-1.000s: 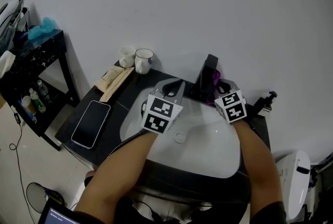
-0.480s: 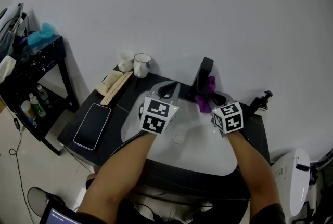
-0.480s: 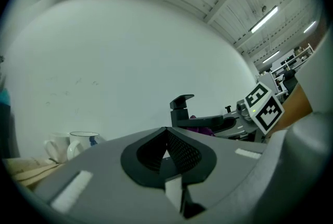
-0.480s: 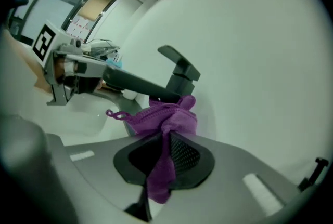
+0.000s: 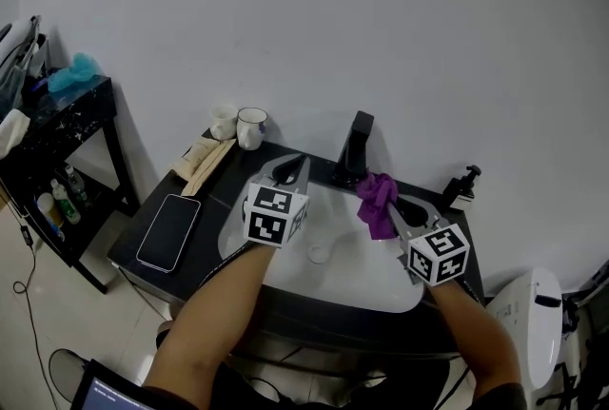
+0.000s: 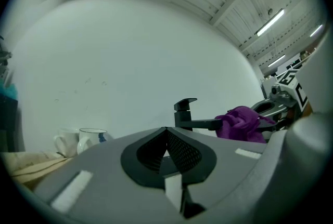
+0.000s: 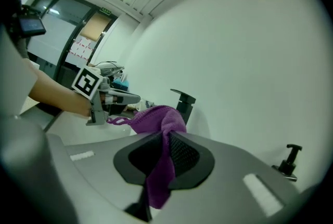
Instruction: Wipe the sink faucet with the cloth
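The black faucet (image 5: pixel 354 149) stands at the back rim of the white sink (image 5: pixel 285 275). My right gripper (image 5: pixel 393 205) is shut on a purple cloth (image 5: pixel 378 201), held above the basin's right side, a little in front and to the right of the faucet and apart from it. In the right gripper view the cloth (image 7: pixel 156 120) hangs from the jaws of my right gripper (image 7: pixel 167 135), with the faucet (image 7: pixel 183 104) behind. My left gripper (image 5: pixel 295 162) hovers over the basin's left side, shut on nothing. In the left gripper view my left gripper (image 6: pixel 166 130) faces the faucet (image 6: pixel 186 113).
A phone (image 5: pixel 166 232) lies on the dark counter at left, beside a beige bundle (image 5: pixel 202 159) and two mugs (image 5: pixel 251 126). A soap dispenser (image 5: pixel 462 188) stands at the right rear. A black shelf (image 5: pixel 67 127) stands far left, and a white fixture (image 5: pixel 528 313) at the right.
My right gripper has drawn the purple cloth back from the faucet, toward me and to the right. The left gripper has stayed over the basin's left side.
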Tool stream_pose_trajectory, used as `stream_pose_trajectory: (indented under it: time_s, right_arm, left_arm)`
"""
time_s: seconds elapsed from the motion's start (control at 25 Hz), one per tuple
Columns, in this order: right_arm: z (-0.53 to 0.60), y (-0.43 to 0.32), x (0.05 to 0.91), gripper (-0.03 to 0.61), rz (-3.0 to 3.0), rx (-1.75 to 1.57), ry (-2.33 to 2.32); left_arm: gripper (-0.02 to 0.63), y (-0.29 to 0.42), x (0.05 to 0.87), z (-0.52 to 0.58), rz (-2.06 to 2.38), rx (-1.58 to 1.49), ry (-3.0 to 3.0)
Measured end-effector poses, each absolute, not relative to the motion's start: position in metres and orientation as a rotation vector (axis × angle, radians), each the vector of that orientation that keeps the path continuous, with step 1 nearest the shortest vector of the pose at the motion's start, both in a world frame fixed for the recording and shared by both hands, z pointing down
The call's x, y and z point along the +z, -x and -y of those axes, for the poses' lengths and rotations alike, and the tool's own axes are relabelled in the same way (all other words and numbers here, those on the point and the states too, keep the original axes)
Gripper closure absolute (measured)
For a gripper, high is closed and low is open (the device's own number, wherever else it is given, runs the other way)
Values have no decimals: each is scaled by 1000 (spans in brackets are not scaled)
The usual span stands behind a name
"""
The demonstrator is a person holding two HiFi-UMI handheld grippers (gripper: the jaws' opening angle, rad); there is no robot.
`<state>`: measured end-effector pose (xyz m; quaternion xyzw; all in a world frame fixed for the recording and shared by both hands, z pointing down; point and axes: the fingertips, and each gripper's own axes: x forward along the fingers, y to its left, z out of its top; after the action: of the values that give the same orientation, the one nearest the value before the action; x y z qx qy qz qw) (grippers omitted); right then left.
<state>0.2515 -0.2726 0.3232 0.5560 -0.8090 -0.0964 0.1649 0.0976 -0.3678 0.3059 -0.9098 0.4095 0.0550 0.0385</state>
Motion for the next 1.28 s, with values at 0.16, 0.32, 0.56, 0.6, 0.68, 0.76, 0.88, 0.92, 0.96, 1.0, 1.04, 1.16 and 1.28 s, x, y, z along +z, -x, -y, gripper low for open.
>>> stream_pose_trajectory:
  time_s: [0.16,0.32,0.56,0.6,0.68,0.76,0.88,0.92,0.96,1.0,1.04,1.16,1.28]
  right_arm:
    - [247,-234,316,537,2451,-144,-1588]
    - [248,-207,320,537,2563,-18,-1608]
    - [282,-171,330,537,2693,285,-1810]
    - [291,-166,332,537,2718,380,-1862]
    - [310,-158,337,537,2747,596,-1991]
    - [329,-153,346,537,2740,816,-2154]
    - [361,-155,350,537,2728,1016,-2422]
    - [372,-157,349,537,2728,1047,-2506]
    - [381,-160,346,537,2729,1059,-2582]
    - [389,-162,343,537,2731,1054,-2643]
    - [396,-163,338,537,2740,1030,-2689]
    - [408,-164,315,537,2795,890,-2772]
    - [411,-176,297,537,2805,766,-2896]
  left_arm:
    - [595,-90,305,370,-1299,184,2784]
    - [595,-75,302,374,-1372,229,2771]
    - [597,-34,285,381,-1532,374,2676]
    - [595,-27,280,382,-1556,393,2643]
    - [596,-14,270,380,-1590,427,2574]
    - [596,-5,260,376,-1606,451,2509]
    - [596,5,248,371,-1621,473,2420]
    - [596,8,245,370,-1626,482,2396]
    - [595,11,242,369,-1631,497,2379]
    - [596,13,240,367,-1634,516,2367]
    - [596,15,238,365,-1636,535,2362]
    - [595,20,234,363,-1643,582,2365]
    - [596,23,233,364,-1650,623,2385]
